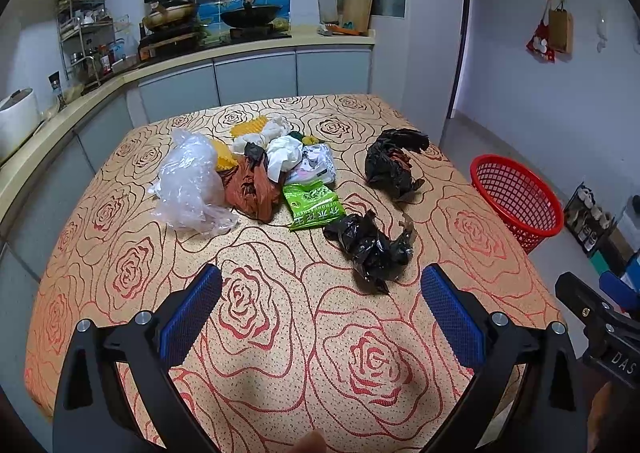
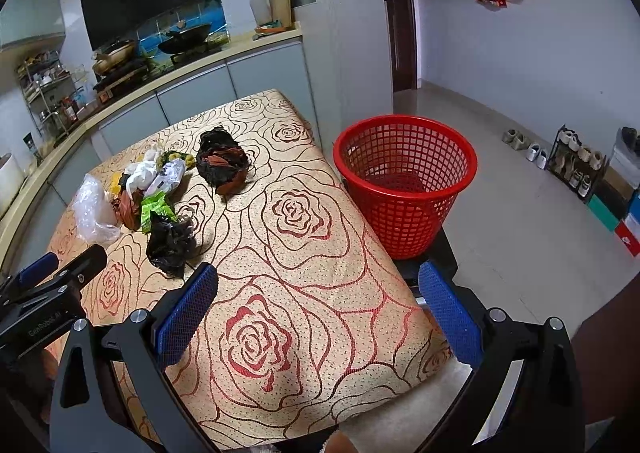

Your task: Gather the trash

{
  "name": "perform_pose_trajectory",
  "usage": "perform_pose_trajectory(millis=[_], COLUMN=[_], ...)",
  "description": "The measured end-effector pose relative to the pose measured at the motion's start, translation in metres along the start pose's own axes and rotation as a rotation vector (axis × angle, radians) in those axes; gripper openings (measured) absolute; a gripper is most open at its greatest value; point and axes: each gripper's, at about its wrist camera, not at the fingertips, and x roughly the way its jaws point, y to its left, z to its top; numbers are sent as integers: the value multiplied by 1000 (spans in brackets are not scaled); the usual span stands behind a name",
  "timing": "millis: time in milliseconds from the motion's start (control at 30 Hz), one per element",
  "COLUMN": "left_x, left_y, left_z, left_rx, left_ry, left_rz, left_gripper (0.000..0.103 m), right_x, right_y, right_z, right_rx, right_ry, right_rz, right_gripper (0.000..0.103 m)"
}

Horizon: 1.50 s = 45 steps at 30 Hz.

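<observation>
spread wide and empty above the rose-patterned tablecloth (image 1: 280, 333): left gripper (image 1: 322, 305) and right gripper (image 2: 318, 301), blue pads gripping nothing. heaped toward 12 o'clock from the left gripper: clear plastic bag (image 1: 188, 181), orange bag (image 1: 252, 189), green snack wrapper (image 1: 314, 205), with two crumpled black bags (image 1: 370, 249) (image 1: 394, 163) nearer 1 o'clock. standing off the table edge at 1 o'clock from the right gripper: red mesh basket (image 2: 406, 183).

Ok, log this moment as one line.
left claw open | right claw open | trash on table | red basket empty
</observation>
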Motion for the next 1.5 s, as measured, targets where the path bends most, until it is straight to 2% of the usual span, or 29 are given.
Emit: perform_pose_trajectory(millis=[933, 1500], left_x=[-7, 2], left_y=[7, 9], left_z=[4, 2], left_rx=[-31, -39], left_ry=[-9, 23], left_rz=[8, 10], left_gripper=[96, 96], right_x=[-6, 6], right_y=[-1, -4], right_z=[0, -3], right_rx=[4, 11], right_ry=[-11, 14], right_rz=[-3, -14], right_gripper=[98, 98])
